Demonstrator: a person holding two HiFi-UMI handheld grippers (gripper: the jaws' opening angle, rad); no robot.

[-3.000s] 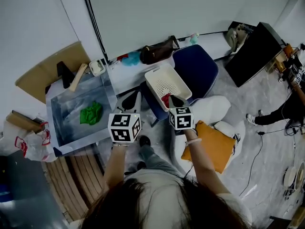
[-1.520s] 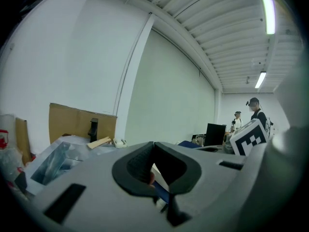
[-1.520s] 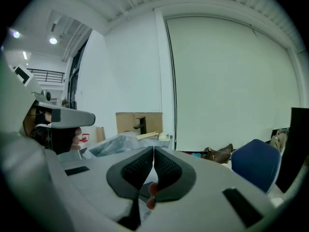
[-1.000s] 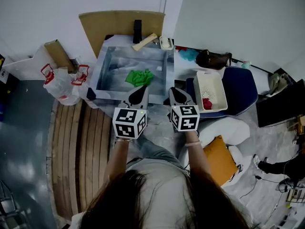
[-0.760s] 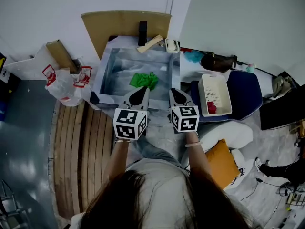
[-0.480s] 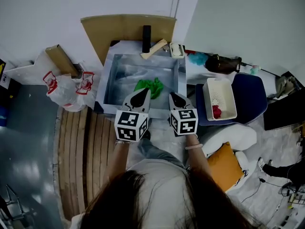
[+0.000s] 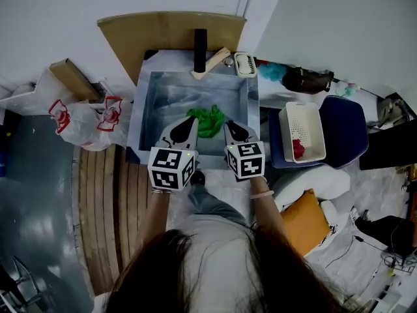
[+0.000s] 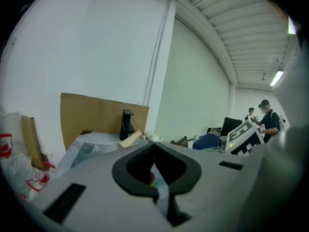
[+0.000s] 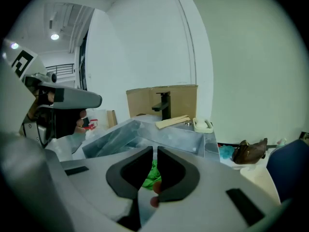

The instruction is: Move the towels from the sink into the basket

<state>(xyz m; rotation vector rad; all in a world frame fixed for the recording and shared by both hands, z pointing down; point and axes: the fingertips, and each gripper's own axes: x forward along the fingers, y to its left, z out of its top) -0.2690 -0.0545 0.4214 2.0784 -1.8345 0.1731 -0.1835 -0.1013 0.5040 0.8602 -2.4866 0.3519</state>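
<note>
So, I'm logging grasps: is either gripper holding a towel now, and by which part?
Nothing: left gripper and right gripper are shut, empty; green towel lies in the sink.

We see a large brown cardboard sheet (image 7: pixel 163 34) standing against the white wall, and a black tap (image 7: pixel 200 41) upright in front of it. Just beside the tap lie a pale wooden piece (image 7: pixel 210 63) and a small white brush (image 7: pixel 245 64). At the left, white plastic bags with red print (image 7: pixel 91 119) lie on the floor, near the wooden planks (image 7: pixel 124 194). At the right we see a brown bag (image 7: pixel 307 80), a turquoise bundle (image 7: pixel 277 70), a dark blue chair (image 7: pixel 345 139) and an orange cushion (image 7: pixel 301 219).
</note>
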